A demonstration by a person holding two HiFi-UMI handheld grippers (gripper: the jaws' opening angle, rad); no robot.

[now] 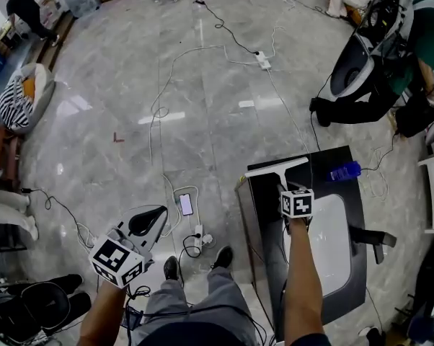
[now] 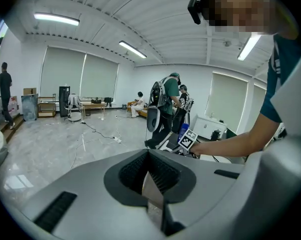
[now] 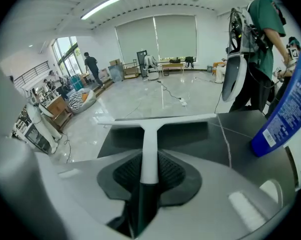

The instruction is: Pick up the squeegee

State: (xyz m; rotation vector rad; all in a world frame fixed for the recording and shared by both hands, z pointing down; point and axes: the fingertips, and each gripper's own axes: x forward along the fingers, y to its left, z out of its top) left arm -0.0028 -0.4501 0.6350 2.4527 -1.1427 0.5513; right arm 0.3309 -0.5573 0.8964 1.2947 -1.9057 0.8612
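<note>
The squeegee (image 1: 277, 168) is white and T-shaped, with its blade lying across the far left corner of a black table (image 1: 264, 215). In the right gripper view its white handle (image 3: 149, 144) runs straight back between the jaws, where it turns dark. My right gripper (image 1: 286, 193) (image 3: 146, 181) is shut on that handle, low over the table. My left gripper (image 1: 148, 219) (image 2: 150, 179) hangs over the floor well to the left of the table. Its jaws stand a narrow gap apart with nothing between them.
A blue spray bottle (image 1: 344, 170) (image 3: 283, 111) lies at the table's far right, and a white panel (image 1: 331, 240) covers the table's middle. A phone (image 1: 186, 204), cables and a power strip (image 1: 263, 60) lie on the floor. A person in green (image 1: 412, 42) stands beyond the table.
</note>
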